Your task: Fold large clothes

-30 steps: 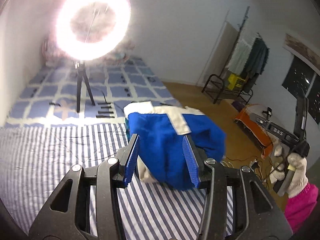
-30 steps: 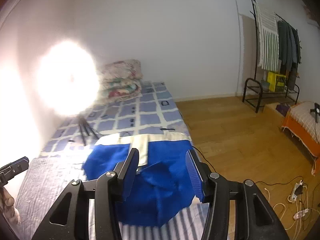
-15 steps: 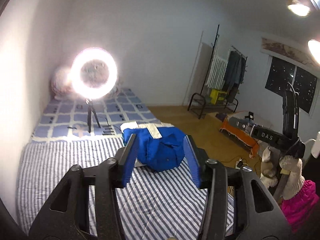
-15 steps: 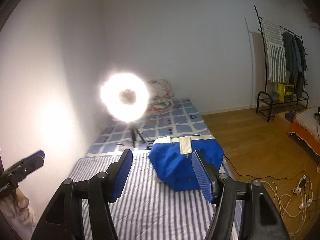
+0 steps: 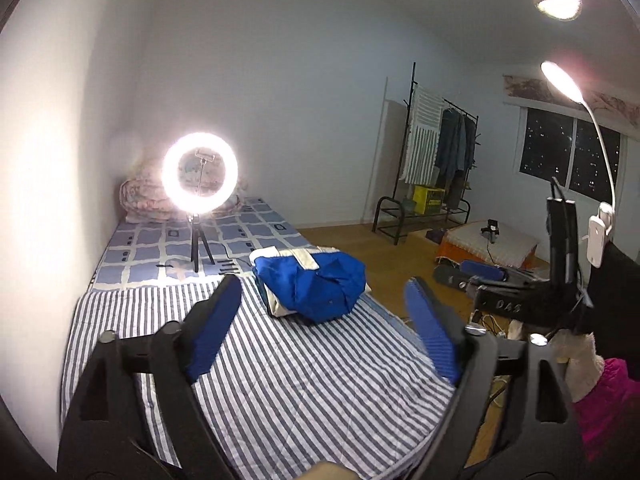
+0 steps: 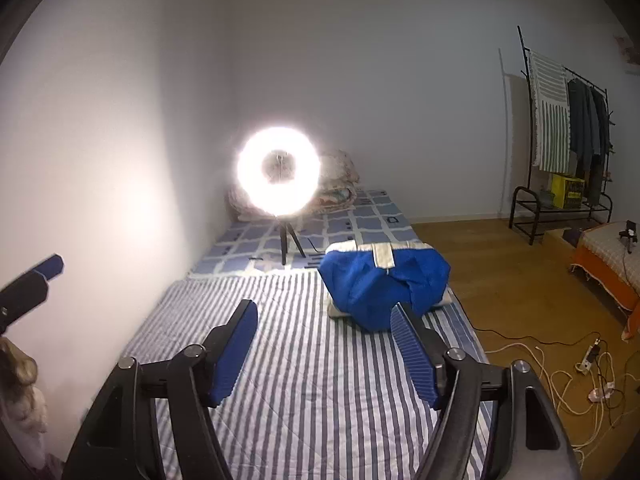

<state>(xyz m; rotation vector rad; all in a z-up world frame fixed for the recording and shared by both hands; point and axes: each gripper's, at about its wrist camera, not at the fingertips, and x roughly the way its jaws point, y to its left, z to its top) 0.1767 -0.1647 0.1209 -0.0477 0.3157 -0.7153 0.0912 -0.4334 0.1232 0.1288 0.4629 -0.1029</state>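
Both sets of jaws stand wide apart with nothing between them: your left gripper (image 5: 320, 328) has just been opening, and so has your right gripper (image 6: 324, 354), and only striped bedding shows in each gap. Your blue garment (image 5: 310, 286) lies bundled on the striped sheet (image 5: 280, 392) of the bed, well ahead of both grippers, towards the far end of the sheet where the checked blue cover (image 5: 160, 240) begins. From the left gripper it sits almost straight ahead, framed between the two blue pads. From the right gripper it sits ahead and off to the right, its near edge seeming to meet the tip of the right-hand pad, though that looks like an overlap in the view and not a touch. A cream band runs along its far edge, with a short cream tab (image 6: 382, 255) over the top; the bundle's long side lies across your line of reach, not along it. Neither hand looks clearly nearer. Judging by the compact, layered lump, the fold seems mostly done, so any next reach has to travel forward over bare sheet before the pads meet cloth. Keep clear of the ring light (image 5: 200, 178) on its small tripod, standing just beyond the garment on the checked cover.
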